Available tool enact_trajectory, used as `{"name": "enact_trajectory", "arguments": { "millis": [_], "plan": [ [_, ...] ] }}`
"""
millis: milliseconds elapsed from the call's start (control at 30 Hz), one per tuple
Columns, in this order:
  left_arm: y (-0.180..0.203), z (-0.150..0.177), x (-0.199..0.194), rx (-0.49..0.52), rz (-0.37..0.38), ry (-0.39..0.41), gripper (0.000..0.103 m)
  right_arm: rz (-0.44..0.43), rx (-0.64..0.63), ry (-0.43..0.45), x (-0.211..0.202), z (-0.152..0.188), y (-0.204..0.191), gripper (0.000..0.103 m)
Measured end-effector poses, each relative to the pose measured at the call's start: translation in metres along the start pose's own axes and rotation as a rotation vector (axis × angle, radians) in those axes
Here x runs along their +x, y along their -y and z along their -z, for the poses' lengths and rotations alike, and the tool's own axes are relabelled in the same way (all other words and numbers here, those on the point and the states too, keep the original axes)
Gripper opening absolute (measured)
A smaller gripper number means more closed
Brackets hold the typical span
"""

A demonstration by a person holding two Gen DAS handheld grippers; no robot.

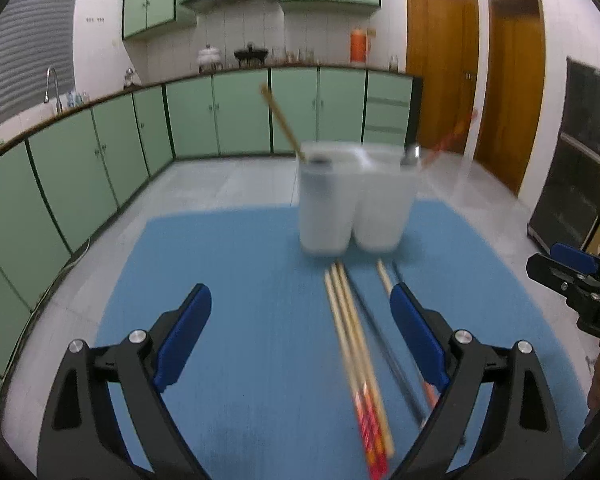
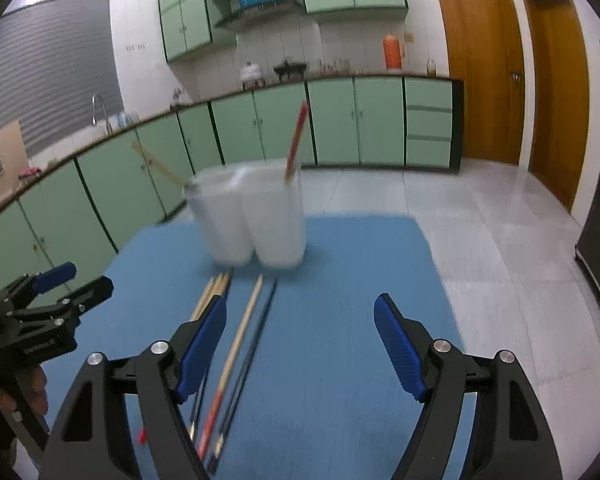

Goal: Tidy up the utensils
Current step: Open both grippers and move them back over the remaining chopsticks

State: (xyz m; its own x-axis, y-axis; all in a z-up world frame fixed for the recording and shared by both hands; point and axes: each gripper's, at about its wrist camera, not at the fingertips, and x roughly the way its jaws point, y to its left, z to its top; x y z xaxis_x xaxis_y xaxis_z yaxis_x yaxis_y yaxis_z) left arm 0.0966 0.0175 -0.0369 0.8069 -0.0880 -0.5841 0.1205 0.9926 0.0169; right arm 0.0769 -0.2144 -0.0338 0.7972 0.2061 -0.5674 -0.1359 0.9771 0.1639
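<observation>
The wooden, red-ended chopsticks (image 1: pixel 354 344) lie on the blue mat (image 1: pixel 236 264), between the left gripper (image 1: pixel 300 312)'s wide-apart jaws. The right gripper (image 2: pixel 300 320) also gapes empty, with the chopsticks beneath its left finger.

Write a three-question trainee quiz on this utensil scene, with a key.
1. True or false: both the left gripper and the right gripper are open and hold nothing.
2. Where do the loose chopsticks lie?
A. inside the holder
B. on the blue mat, in front of the holder
C. on the floor
3. Fill in: the white two-compartment holder already has a ___ chopstick standing in the compartment on the right.

Key: 1 true; 2 B; 3 red
</observation>
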Motion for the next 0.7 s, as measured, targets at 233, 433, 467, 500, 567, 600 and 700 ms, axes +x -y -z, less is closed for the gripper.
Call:
{"name": "enact_trajectory", "arguments": {
  "millis": [233,433,467,500,567,600,700],
  "plan": [
    [-0.002,0.048,-0.005,0.019,0.002,-0.111,0.089,-0.010,0.012,-0.093,-0.004,0.047,-0.008,0.075],
    [0.004,0.073,-0.006,0.017,0.000,-0.151,0.089,-0.010,-0.013,-0.132,-0.002,0.065,-0.021,0.068],
    [0.004,0.075,-0.005,0.018,0.001,-0.159,0.089,-0.015,-0.017,-0.139,-0.002,0.067,-0.023,0.067],
    [0.004,0.079,-0.005,0.019,0.005,-0.171,0.089,-0.021,-0.021,-0.145,-0.001,0.070,-0.026,0.064],
    [0.006,0.080,-0.005,0.020,0.010,-0.187,0.089,-0.031,-0.030,-0.155,-0.001,0.073,-0.029,0.061],
    [0.005,0.082,-0.007,0.020,0.014,-0.192,0.089,-0.037,-0.039,-0.162,-0.001,0.075,-0.032,0.059],
    [0.007,0.085,-0.011,0.025,0.021,-0.200,0.089,-0.044,-0.065,-0.177,-0.001,0.080,-0.037,0.055]
  ]
}}
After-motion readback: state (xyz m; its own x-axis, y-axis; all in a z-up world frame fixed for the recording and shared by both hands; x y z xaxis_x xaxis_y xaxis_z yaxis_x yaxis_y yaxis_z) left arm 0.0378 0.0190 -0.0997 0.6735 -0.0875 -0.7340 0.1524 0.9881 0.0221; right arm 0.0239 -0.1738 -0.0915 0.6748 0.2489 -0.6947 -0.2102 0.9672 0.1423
